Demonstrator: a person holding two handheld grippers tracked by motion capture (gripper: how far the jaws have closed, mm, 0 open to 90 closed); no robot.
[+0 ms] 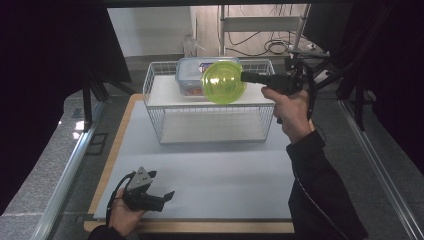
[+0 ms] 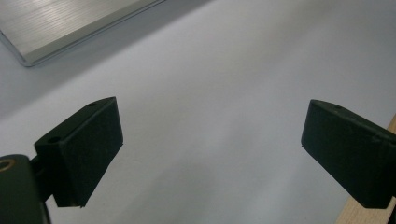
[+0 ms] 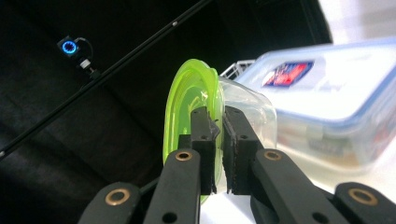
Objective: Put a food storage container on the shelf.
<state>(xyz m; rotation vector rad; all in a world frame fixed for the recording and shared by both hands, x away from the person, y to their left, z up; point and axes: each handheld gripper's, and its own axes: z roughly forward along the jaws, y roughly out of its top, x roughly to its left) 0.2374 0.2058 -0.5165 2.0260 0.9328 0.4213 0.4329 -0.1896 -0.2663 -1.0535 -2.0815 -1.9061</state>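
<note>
My right gripper (image 3: 218,128) pinches the green-lidded round container (image 1: 223,82) by its rim, tipped on edge in the air over the wire basket (image 1: 155,107) beside the blue-lidded box (image 3: 327,100), while my left gripper (image 1: 157,191) idles spread over the table (image 2: 233,93).

Setting: I log this as a lab recording booth, not a home. Evidence I see: black curtains (image 1: 45,75) on the left and right; a white work mat (image 1: 210,175) on a wooden board (image 1: 200,226); aluminium frame rails (image 1: 65,185) along both sides; loose cables (image 1: 272,47) on the far floor; a metal stand (image 1: 260,22) beyond; a blue-lit sensor (image 3: 70,47) on a dark pole.
</note>
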